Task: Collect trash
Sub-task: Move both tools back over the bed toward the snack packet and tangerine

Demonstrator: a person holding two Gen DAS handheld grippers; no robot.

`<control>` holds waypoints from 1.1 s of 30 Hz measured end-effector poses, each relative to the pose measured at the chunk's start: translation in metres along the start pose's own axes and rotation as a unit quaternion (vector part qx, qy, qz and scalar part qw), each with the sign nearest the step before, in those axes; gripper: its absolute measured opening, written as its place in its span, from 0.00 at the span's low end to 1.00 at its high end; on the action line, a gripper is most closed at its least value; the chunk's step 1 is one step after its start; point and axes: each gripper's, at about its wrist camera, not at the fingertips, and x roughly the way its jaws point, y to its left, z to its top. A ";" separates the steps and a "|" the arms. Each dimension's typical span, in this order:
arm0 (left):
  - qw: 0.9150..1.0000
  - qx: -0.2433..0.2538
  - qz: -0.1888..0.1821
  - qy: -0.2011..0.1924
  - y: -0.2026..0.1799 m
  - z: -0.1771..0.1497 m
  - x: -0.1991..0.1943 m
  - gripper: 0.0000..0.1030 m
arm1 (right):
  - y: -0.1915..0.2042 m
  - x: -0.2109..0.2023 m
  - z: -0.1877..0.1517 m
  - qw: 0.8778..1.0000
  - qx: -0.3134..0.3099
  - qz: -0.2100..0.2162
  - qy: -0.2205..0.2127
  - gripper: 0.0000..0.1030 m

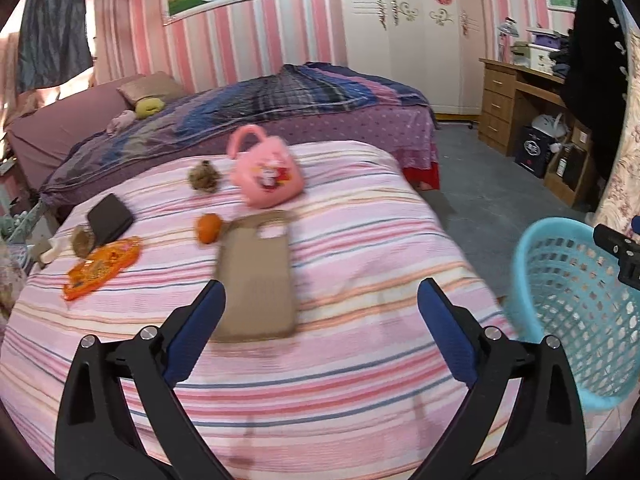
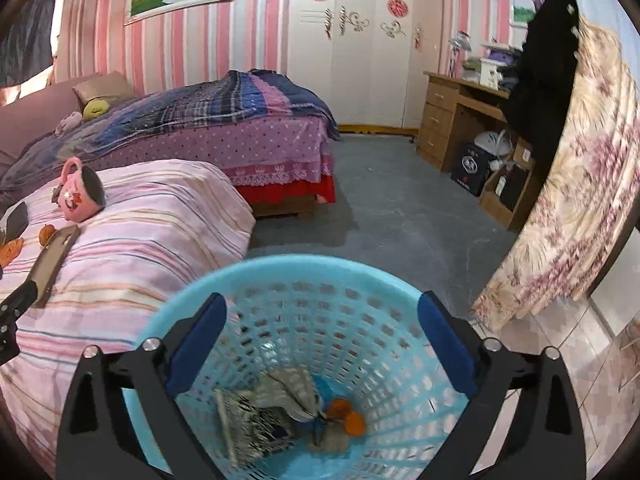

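While right tongs (image 2: 322,344) gape, trash (image 2: 280,412) lies below in basket (image 2: 360,280).

Left tool (image 1: 320,306), lower half of the left wrist frame: two black plastic arms, angular and hollowed with long slots, each tipped with a deep-blue rectangular pad (image 1: 446,332). Round silver screw heads at the pivots, two per side. Right tool (image 2: 322,316), lower half of the right wrist frame: same black slotted arms, same blue pads (image 2: 196,344), same silver screws. Black blocky part of the right tool also at the right edge of the left wrist frame.
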 end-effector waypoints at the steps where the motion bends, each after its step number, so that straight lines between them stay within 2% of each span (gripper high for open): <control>1: 1.000 -0.002 0.004 -0.001 0.005 0.000 -0.001 0.92 | 0.006 0.000 0.001 1.000 -0.003 0.003 -0.002 0.93; 11: 0.998 -0.021 0.067 -0.002 0.100 0.005 0.007 0.94 | 0.082 0.004 0.018 0.998 -0.034 0.051 -0.008 0.94; 16: 0.994 -0.040 0.103 0.006 0.151 0.003 0.020 0.94 | 0.120 0.010 0.024 0.996 -0.027 0.084 -0.004 0.94; 20: 0.990 -0.075 0.113 0.038 0.194 -0.007 0.035 0.94 | 0.150 0.013 0.022 0.995 -0.044 0.092 -0.005 0.94; 26: 0.983 -0.098 0.141 0.067 0.247 -0.017 0.056 0.94 | 0.201 0.021 0.013 0.991 -0.089 0.103 0.006 0.94; 30: 0.975 -0.156 0.131 0.089 0.285 -0.023 0.068 0.94 | 0.223 0.024 0.010 0.988 -0.112 0.105 0.009 0.94; 33: 0.972 -0.169 0.133 0.096 0.300 -0.021 0.080 0.94 | 0.240 0.027 0.011 0.987 -0.117 0.112 0.018 0.94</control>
